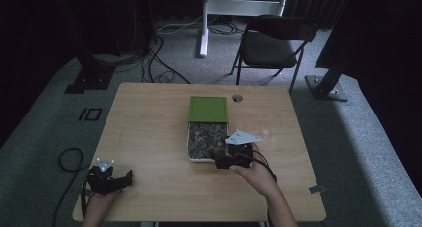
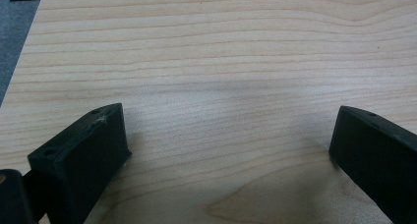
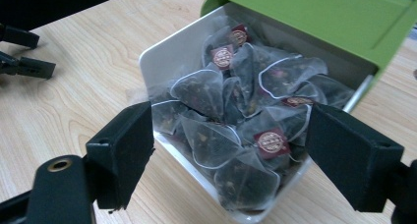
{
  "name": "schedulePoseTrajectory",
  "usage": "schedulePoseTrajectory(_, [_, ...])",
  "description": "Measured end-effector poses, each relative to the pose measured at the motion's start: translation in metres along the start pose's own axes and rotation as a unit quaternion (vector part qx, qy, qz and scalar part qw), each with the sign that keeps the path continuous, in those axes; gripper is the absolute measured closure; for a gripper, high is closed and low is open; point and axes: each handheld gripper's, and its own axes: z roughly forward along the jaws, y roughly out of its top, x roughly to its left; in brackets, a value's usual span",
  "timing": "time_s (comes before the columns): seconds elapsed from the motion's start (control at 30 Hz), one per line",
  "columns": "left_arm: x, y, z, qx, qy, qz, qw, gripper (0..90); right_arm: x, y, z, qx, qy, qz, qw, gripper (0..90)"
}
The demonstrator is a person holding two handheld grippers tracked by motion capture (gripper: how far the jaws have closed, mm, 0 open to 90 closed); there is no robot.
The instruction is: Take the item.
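Right claw wide over tea bags | left claw wide, bare table

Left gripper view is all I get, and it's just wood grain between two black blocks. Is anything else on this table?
Observer: Yes. A white box with a green lid hinged open sits mid-table.
Operator: What's inside it?
Observer: Pyramid tea bags, clear mesh with dark red paper tags, piled up to the rim.
Operator: And the other hand?
Observer: The right gripper is at the box's near end, jaws wide apart on either side of it, gripping nothing.
Operator: Where am I in all this?
Observer: Your left gripper is open too, near the table's front left corner, away from the box.
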Motion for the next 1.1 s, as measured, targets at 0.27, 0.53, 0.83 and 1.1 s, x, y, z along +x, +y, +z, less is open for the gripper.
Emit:
schedulePoseTrajectory(0.27, [0.0, 0.0, 0.0, 0.0, 0.0, 0.0, 1.0, 1.7, 0.006, 0.003, 0.014, 0.002, 0.008, -0.002, 1.0, 18.5])
schedulePoseTrajectory(0.53, [0.0, 0.0, 0.0, 0.0, 0.0, 0.0, 1.0, 1.7, 0.009, 0.006, 0.025, -0.001, 0.009, 0.0, 1.0, 21.6])
schedulePoseTrajectory(0.83, [0.0, 0.0, 0.0, 0.0, 0.0, 0.0, 1.0, 1.6, 0.012, 0.007, 0.034, -0.003, 0.01, 0.0, 0.9999, 32.2])
schedulePoseTrajectory(1.1, [0.0, 0.0, 0.0, 0.0, 0.0, 0.0, 1.0, 1.7, 0.014, 0.01, 0.046, 0.006, 0.009, 0.001, 0.9999, 40.6])
